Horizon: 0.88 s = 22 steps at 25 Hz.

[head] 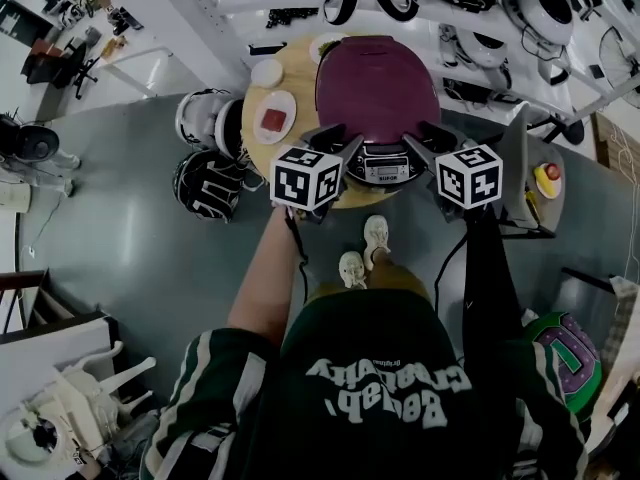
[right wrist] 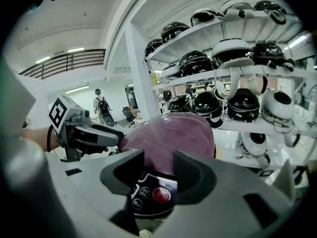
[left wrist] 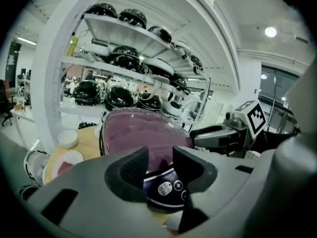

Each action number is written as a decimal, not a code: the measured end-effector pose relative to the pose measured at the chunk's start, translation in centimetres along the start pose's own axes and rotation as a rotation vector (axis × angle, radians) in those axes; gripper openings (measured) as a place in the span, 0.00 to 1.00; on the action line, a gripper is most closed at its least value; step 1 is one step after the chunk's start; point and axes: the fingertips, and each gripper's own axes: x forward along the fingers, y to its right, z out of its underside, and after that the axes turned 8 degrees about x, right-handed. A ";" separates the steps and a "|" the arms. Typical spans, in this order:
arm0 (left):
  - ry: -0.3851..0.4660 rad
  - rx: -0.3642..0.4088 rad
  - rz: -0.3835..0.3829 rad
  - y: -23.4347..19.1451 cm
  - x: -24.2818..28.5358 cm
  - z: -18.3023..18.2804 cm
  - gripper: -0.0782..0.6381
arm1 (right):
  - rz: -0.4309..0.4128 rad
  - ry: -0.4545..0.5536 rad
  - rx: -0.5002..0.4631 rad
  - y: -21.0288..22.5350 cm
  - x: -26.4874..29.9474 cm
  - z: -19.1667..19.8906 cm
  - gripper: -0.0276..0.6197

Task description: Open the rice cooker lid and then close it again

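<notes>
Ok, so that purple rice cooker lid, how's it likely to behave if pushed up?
The lid looks like a rigid glossy dome, so it probably lifts as one stiff piece, but may be slippery. The rice cooker looks broad and squat, so tipping seems unlikely.

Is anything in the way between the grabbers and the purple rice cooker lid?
Nothing visible. The left gripper and the right gripper, both open, point at the glossy purple domed rice cooker lid; the white plate sits aside.
</notes>
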 end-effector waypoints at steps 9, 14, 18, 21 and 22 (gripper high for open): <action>-0.009 0.022 -0.022 0.1 0.3 0.4 0.32 | 0.025 0.012 0.039 0.5 0.2 0.2 0.30; -0.019 0.009 -0.024 0.1 0.5 0.7 0.33 | 0.048 -0.025 0.012 0.5 0.5 0.5 0.30; -0.032 0.001 -0.018 0.1 0.6 0.8 0.33 | 0.093 -0.056 -0.034 0.4 0.8 0.7 0.30; -0.031 -0.009 -0.016 -0.1 0.6 0.8 0.33 | 0.116 -0.061 -0.040 0.4 1.0 0.8 0.31; -0.031 -0.015 -0.016 -0.1 0.6 0.8 0.32 | 0.119 -0.064 -0.037 0.4 1.0 0.8 0.31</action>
